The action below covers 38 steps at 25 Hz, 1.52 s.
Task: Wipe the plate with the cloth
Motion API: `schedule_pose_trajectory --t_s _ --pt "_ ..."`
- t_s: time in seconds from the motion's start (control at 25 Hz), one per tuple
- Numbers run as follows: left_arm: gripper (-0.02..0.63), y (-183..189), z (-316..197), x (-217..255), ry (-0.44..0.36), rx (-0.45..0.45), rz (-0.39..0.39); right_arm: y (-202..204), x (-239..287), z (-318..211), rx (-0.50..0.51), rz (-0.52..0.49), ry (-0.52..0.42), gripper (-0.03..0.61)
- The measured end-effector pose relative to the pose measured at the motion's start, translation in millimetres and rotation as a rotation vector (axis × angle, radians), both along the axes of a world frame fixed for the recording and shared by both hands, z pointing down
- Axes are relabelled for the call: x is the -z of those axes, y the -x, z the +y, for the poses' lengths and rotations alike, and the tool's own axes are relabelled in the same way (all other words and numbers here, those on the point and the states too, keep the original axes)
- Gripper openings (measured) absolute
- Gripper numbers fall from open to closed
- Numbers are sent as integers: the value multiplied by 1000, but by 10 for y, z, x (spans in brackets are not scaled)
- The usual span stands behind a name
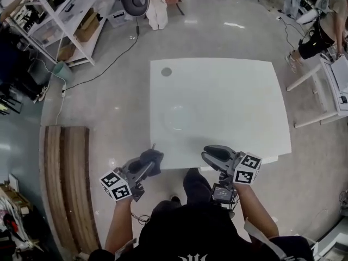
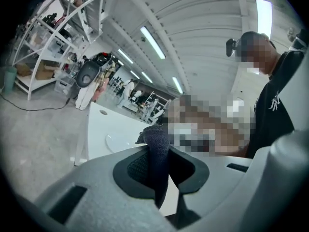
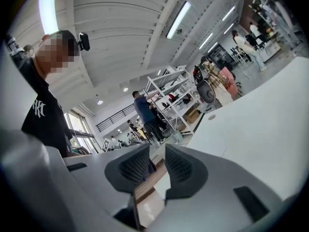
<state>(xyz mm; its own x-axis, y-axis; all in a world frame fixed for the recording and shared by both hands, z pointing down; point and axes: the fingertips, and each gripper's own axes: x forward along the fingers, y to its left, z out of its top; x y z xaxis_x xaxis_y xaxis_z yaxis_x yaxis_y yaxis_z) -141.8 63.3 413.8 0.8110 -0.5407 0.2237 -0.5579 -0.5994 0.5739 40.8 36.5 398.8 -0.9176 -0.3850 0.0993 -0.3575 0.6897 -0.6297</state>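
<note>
A pale, nearly see-through plate [image 1: 176,117] lies left of centre on the white table [image 1: 234,102]; in the left gripper view the plate [image 2: 112,140] shows faintly on the tabletop. My left gripper [image 1: 153,156] hangs off the table's near left corner, shut on a dark cloth [image 1: 150,159]. The cloth [image 2: 157,151] stands upright between the left gripper's [image 2: 161,170] pads. My right gripper [image 1: 209,153] hovers at the table's near edge, right of the plate. In its own view the right gripper [image 3: 157,166] is open by a narrow gap and holds nothing.
A grey round cap [image 1: 166,72] sits at the table's far left corner. A wooden bench [image 1: 66,184] lies on the floor to the left, with shelving [image 1: 65,15] behind it. A person [image 1: 321,31] stands by another white table [image 1: 331,86] at the right.
</note>
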Motion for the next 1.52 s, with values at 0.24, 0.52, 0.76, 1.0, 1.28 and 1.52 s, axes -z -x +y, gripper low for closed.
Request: schedule_pose_trajectory --t_s 0.24,0.52,0.76,1.0,1.28,1.52 --pt "51 -316 -766 -226 15 -18 -97 -143 -730 -1021 -5 51 203 77" --pt "51 -460 -1379 -545 38 -78 -96 -116 -1614 -1624 -89 104 540 107" --pt "51 -568 -1911 -860 5 -193 -164 73 -1903 -1861 -77 162 661 106" --pt "51 -883 -2014 -1116 -121 -398 -402 192 -2079 -1873 -32 246 738 46" --pt "51 -1336 -1906 -1451 -313 -631 -670 220 -2140 -1895 -37 271 767 24" --pt "51 -1433 -2148 -1588 -481 -640 -849 211 -2129 -1909 -76 241 777 18"
